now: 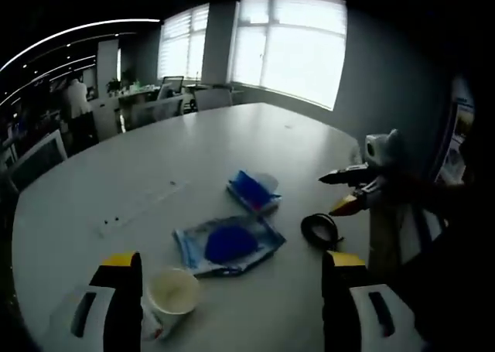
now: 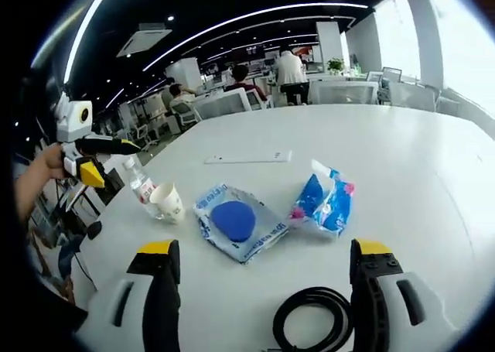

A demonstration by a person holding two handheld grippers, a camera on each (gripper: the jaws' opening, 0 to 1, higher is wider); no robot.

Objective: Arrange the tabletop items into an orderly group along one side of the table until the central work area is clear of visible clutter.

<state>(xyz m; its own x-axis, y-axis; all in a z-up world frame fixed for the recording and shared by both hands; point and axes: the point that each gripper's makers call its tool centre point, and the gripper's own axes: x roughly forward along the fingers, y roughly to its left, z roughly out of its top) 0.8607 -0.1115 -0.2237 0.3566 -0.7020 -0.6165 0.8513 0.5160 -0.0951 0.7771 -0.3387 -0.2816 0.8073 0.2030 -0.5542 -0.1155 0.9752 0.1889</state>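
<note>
In the right gripper view, going left to right, a plastic bottle and a paper cup stand touching at about nine o'clock on the white table, a flat packet with a blue disc lies near the centre, a blue-and-white wipes pack sits just beside it toward three o'clock, and a coiled black cable lies at six o'clock between the jaws. A flat white strip lies apart at twelve o'clock. The items are loosely clustered but still spread over the working area, so I judge the tidying barely begun, with every piece yet to be lined along one edge. The left gripper hangs with jaws wide apart and nothing between them, its left jaw close beside the cup at seven o'clock in the left gripper view. The right gripper is likewise spread wide and empty, poised above the cable, though whether it touches the coil I cannot tell.
</note>
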